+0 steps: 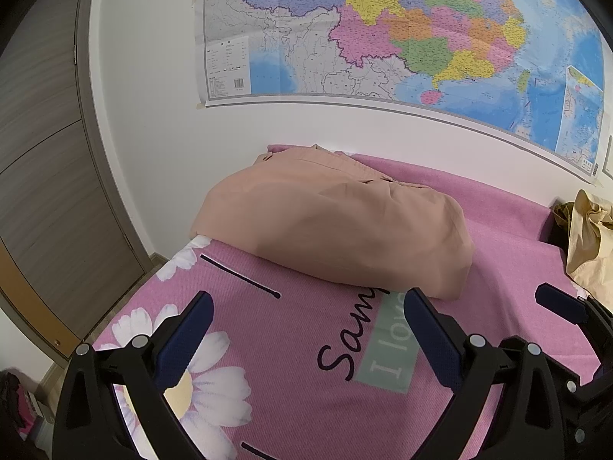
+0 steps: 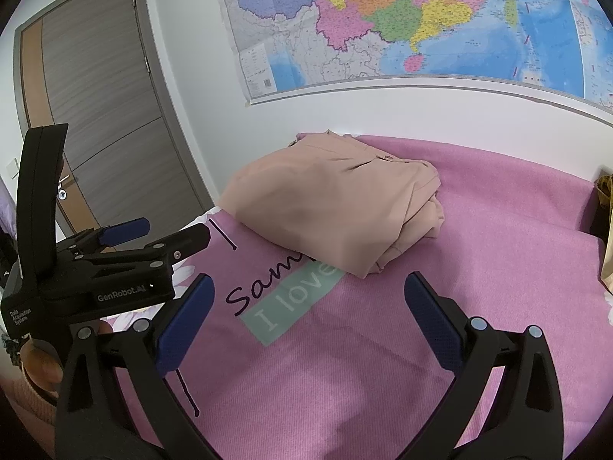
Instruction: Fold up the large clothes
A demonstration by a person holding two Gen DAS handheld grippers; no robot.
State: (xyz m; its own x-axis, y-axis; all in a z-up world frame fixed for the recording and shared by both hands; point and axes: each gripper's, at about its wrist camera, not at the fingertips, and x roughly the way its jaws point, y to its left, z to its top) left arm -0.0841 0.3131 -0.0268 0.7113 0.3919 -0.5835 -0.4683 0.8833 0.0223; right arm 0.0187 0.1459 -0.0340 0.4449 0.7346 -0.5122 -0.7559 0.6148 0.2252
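A peach-coloured garment (image 1: 337, 226) lies folded into a thick bundle on the pink bed sheet (image 1: 291, 364), near the far left corner by the wall. The right wrist view shows the same garment (image 2: 337, 207) with its layered edges at the right side. My left gripper (image 1: 306, 314) hovers open above the sheet, short of the bundle, nothing between its fingers. My right gripper (image 2: 310, 299) is open too, a little back from the bundle's near edge. The left gripper (image 2: 126, 237) appears side-on at the left of the right wrist view, held by a hand (image 2: 42, 364).
The sheet carries daisy prints (image 1: 207, 383) and lettering (image 1: 387, 341). A large map (image 1: 402, 30) hangs on the white wall behind the bed. A tan crumpled bag or cloth (image 1: 590, 237) sits at the right edge. A grey door (image 2: 107, 115) stands at the left.
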